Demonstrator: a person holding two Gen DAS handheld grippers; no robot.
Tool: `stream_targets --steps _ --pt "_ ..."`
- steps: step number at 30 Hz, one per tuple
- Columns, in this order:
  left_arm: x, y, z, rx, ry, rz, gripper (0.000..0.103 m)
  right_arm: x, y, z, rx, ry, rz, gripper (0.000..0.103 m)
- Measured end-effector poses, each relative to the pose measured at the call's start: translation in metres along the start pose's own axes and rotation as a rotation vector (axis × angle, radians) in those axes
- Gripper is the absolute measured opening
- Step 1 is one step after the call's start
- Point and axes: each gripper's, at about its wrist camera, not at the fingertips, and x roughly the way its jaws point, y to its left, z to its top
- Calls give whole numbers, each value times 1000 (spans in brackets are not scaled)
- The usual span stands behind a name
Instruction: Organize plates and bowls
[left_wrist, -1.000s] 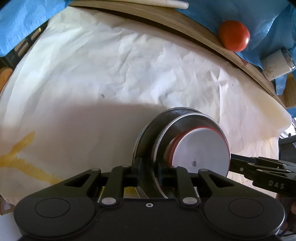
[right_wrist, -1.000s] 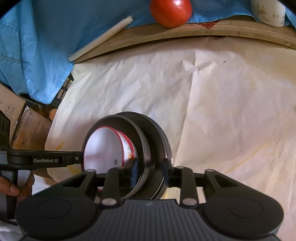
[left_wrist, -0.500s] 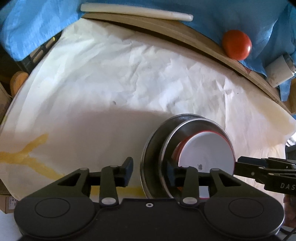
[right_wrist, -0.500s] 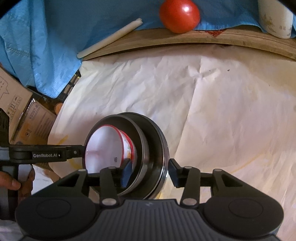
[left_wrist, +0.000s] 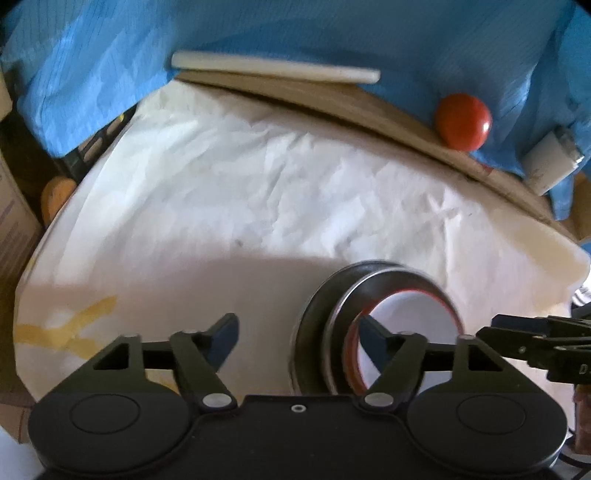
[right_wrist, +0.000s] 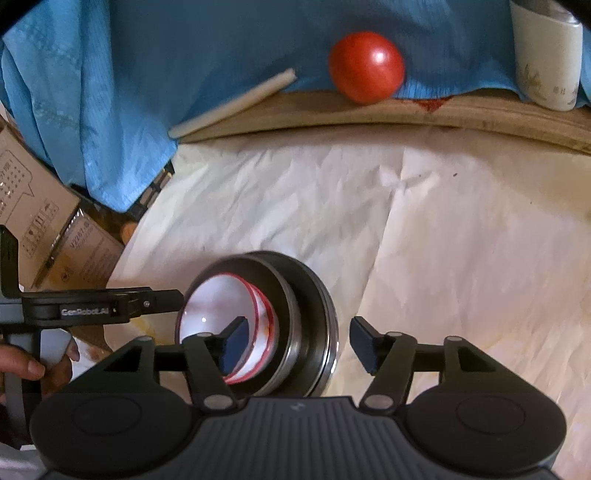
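- Bowls (left_wrist: 373, 328): a nested stack at lower centre-right of the left wrist view, consisting of two steel bowls with a red-rimmed white bowl (left_wrist: 413, 317) innermost; the stack rests on the paper-covered surface (left_wrist: 258, 206). In the right wrist view the same stack (right_wrist: 291, 314) lies at lower centre-left, and the white bowl (right_wrist: 218, 306) shows its interior.
- Left claw (left_wrist: 297, 339): jaws spread wide, gripping nothing. Its right finger (left_wrist: 373, 341) overlaps the stack in the picture; whether it touches cannot be told. Its left finger (left_wrist: 221, 341) stands over bare paper, apart from the stack.
- Right claw (right_wrist: 297, 345): jaws spread wide, gripping nothing. Its left finger (right_wrist: 234, 345) appears in front of the white bowl's mouth, contact uncertain; its right finger (right_wrist: 364, 343) stands just beside the outer steel wall, with a gap.
- Opposite claw: each view shows the other tool entering level from the frame edge, at lower right in the left wrist view and middle left in the right wrist view, its tip near the stack.
- Surroundings: crumpled white paper covers the surface; a wooden edge (right_wrist: 406, 110) curves across the upper frame.
- Background: blue cloth (right_wrist: 184, 48), a red tomato (right_wrist: 365, 72), a white stick (right_wrist: 232, 105), and a pale cup (right_wrist: 546, 55) at upper right.
- Lower left, right wrist view: a hand (right_wrist: 26, 365) grips the left tool; cardboard boxes (right_wrist: 40, 221) lie behind.
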Motion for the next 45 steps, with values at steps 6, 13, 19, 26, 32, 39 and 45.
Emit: stream_targets --steps 6,13,19,26,32,39,45 --pt "-11 -1 0 38 -41 -39 86 -11 5 -5 41 -68 -8 76" --pt "-30 5 -8 91 -99 -110 93 -23 18 -26 113 -156 -37 83" --pt "-51 16 -16 132 -170 -146 98 -39 38 -49 148 -252 -69 88" --pt "-79 30 -40 164 -249 -168 101 -59 70 -83 177 -362 -122 93" --pt "-100 42 -66 201 -316 -209 102 -73 100 -116 169 -450 -179 95" --pt "-119 56 -96 242 -390 -239 102 -79 126 -156 177 -526 -237 100" --pt "-125 63 -120 273 -452 -273 102 -83 146 -186 144 -584 -307 103"
